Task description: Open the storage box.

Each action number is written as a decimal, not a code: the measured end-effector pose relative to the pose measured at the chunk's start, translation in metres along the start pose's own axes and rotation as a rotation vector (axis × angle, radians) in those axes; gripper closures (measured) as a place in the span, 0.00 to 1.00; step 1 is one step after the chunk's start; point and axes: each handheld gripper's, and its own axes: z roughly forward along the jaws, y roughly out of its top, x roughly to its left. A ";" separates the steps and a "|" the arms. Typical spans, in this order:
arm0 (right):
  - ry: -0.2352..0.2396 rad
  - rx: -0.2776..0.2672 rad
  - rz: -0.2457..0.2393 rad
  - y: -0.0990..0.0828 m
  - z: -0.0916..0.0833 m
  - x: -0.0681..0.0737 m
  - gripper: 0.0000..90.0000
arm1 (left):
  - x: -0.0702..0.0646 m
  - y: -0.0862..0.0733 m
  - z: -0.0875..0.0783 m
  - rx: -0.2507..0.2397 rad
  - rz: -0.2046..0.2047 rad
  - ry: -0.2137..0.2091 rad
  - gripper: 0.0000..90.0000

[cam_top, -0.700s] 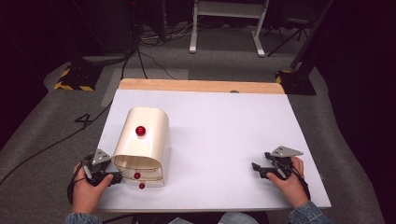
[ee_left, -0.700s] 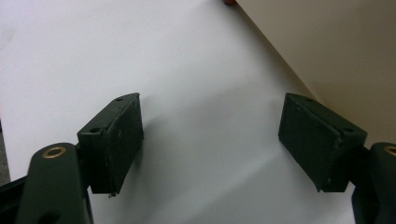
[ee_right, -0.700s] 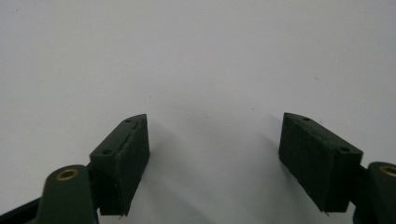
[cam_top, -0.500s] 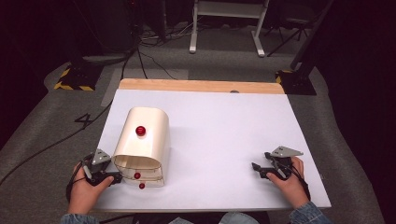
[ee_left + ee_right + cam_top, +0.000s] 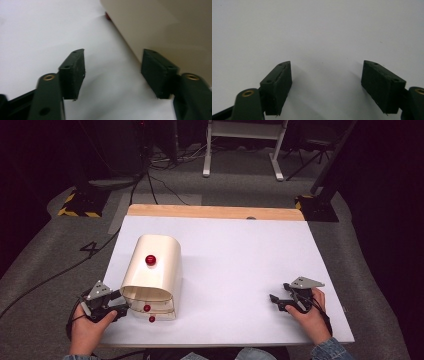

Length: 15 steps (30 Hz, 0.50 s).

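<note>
Floor (image 5: pixel 45 255): grey carpet under my table, dark cables trailing.
Table (image 5: pixel 240 250): white top, wooden far edge.
Backdrop: dark; white frame legs (image 5: pixel 240 150) beyond.

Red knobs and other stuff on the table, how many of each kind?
Cream box: 1
Red knobs: 3, one on top, two on the front
Grippers: 2, left gripper, right gripper
Total: 6

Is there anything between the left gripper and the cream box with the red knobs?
Nothing visible. The left gripper sits right beside the cream box at its near left corner, jaws open, with bare white table between them in the left gripper view.
</note>
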 end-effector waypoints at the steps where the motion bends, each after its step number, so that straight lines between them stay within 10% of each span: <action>1: 0.000 0.000 0.000 0.000 0.000 0.000 0.28 | 0.000 0.000 0.000 0.000 0.000 0.000 0.47; 11: -0.001 -0.001 -0.001 0.000 0.000 0.000 0.28 | -0.018 0.012 0.023 0.043 -0.032 0.078 0.62; 15: -0.001 -0.003 0.000 0.000 0.000 0.000 0.27 | -0.037 0.018 0.034 0.123 0.053 0.089 0.61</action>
